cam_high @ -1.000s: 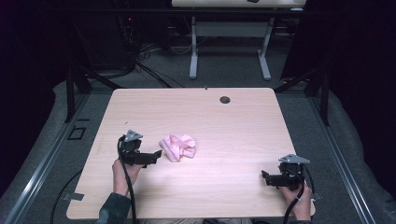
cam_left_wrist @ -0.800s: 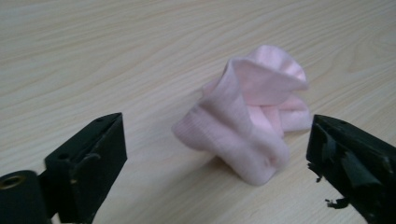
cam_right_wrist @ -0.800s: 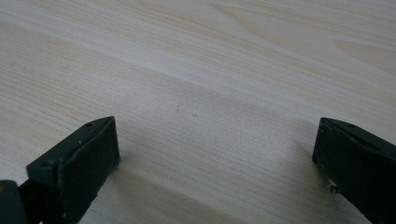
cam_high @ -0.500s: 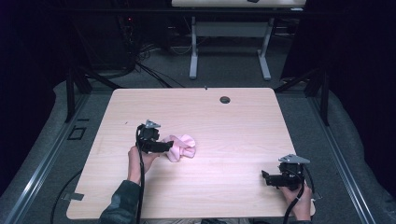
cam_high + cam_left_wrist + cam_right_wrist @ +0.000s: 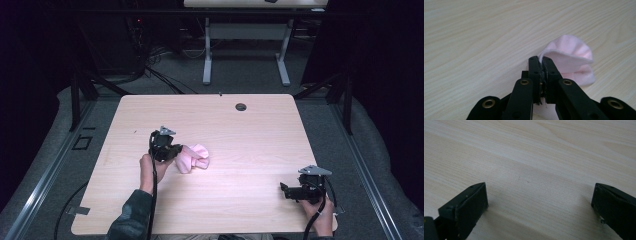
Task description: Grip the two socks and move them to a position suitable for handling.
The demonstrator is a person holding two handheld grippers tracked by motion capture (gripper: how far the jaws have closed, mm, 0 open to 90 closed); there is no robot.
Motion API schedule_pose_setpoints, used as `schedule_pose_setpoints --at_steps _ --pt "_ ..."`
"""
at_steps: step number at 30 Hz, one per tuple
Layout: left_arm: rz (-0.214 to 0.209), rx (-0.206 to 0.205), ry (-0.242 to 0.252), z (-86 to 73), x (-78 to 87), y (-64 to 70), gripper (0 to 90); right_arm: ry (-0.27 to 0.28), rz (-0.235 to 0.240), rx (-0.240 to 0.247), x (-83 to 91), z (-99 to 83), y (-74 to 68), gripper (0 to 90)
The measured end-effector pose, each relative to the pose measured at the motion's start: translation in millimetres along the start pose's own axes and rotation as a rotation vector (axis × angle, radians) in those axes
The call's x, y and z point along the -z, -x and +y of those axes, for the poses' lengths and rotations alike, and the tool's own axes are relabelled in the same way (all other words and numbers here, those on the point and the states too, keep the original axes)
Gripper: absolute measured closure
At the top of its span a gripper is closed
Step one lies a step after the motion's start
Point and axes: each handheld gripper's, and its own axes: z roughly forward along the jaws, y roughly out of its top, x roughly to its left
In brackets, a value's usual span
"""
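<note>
Your left claw [image 5: 543, 65] has crossed the tabletop [image 5: 250, 130] to the crumpled pink cloth [image 5: 571, 60] near its middle and now pinches an edge fold, so lifting looks next, while your right claw [image 5: 539, 202] waits wide open, well apart.

Soft pink cloth [image 5: 574, 57], matt pale wood-grain table [image 5: 260, 140], matt black jaws

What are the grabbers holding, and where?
The left gripper pinches the pink cloth by its edge. The right gripper is open and holds nothing.
</note>
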Motion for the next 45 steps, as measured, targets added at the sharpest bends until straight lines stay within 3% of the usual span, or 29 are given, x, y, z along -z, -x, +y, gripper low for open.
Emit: schedule_pose_setpoints --at_steps 4,10,16,19,23,27,31,34,38,43,45 --pt "-0.009 -0.031 0.039 4.9 17.1 10.4 87.2 -0.001 0.000 0.000 0.0 0.0 0.0 0.0" --pt "-0.028 -0.096 0.086 13.2 47.8 36.6 87.2 0.000 0.000 0.000 0.0 0.0 0.0 0.0" --pt "-0.088 -0.135 0.076 12.2 66.5 67.2 87.1 0.000 0.000 0.000 0.0 0.0 0.0 0.0" --pt "-0.136 -0.153 0.045 6.5 64.3 84.7 87.0 0.000 0.001 0.000 0.0 0.0 0.0 0.0" --pt "-0.198 -0.172 -0.038 -8.6 42.9 107.6 87.0 0.000 0.000 0.000 0.0 0.0 0.0 0.0" --pt "-0.264 -0.137 -0.100 -26.6 13.6 117.8 86.7 0.000 -0.001 0.000 0.0 0.0 -0.1 0.0" --pt "-0.297 -0.111 -0.140 -36.3 -7.4 117.5 81.1 0.000 0.000 0.000 0.0 0.0 0.0 0.0" --pt "-0.287 -0.092 -0.133 -36.5 -8.4 114.6 63.0 0.000 -0.001 -0.001 0.0 0.0 -0.1 0.0" --pt "-0.241 -0.070 -0.076 -38.8 9.3 104.3 34.6 0.001 -0.002 -0.002 -0.1 0.0 -0.3 0.0" --pt "-0.127 -0.035 -0.028 -56.3 31.3 78.4 17.6 -0.002 -0.003 0.000 0.3 0.0 -0.8 0.0" --pt "-0.081 -0.007 -0.019 -68.3 35.0 64.6 15.2 -0.011 -0.005 -0.001 0.6 0.6 -1.6 0.0"
